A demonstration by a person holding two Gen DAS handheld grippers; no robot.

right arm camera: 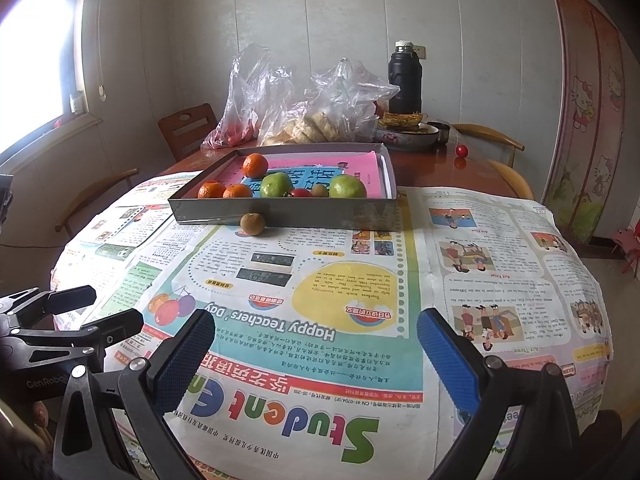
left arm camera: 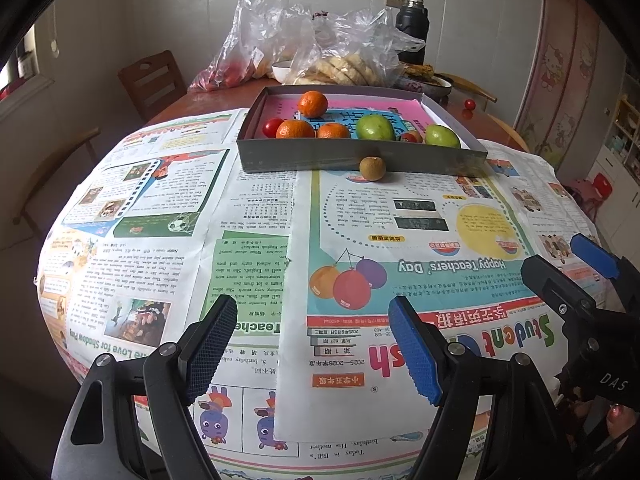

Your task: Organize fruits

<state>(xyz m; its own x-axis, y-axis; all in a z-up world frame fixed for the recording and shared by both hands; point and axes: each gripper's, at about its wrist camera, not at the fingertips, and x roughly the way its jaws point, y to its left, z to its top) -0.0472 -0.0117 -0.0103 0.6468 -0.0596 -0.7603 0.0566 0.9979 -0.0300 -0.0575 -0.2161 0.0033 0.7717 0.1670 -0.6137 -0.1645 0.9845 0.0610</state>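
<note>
We found the left gripper [left arm camera: 312,344] spread wide and holding nothing, poised low over the newspaper [left arm camera: 256,240] at the near edge of the table. The right gripper [right arm camera: 316,354] was likewise spread and empty, just beside it on the right.

Ahead of both, well apart from the fingers, one kiwi [left arm camera: 372,168] lay on the newspaper, touching or nearly touching the near wall of the grey tray [left arm camera: 360,156]. We judged it the piece not yet put away. It looked small, light and roundish, with fuzzy skin that should grip well on the ribbed pads; the flesh is probably soft, so a gentle squeeze across its widest part would suit. Being round, it may roll if nudged.

Inside the tray we noted three oranges [left arm camera: 295,129], two green fruits [left arm camera: 375,127] and a small red fruit [left arm camera: 273,127], crowded along the near wall, with a second kiwi [right arm camera: 320,190] between the green ones in the right view. The far half of the tray, over a pink sheet, lay open.

The tray wall stood directly behind the kiwi, so we judged that a finger had little room on that side and that a side-to-side hold would serve better. Beyond the tray stood plastic bags [left arm camera: 320,48], a dark flask [left arm camera: 412,28] and a dish of food [right arm camera: 406,132]; a stray red fruit [right arm camera: 462,150] sat on bare wood at the far right.
</note>
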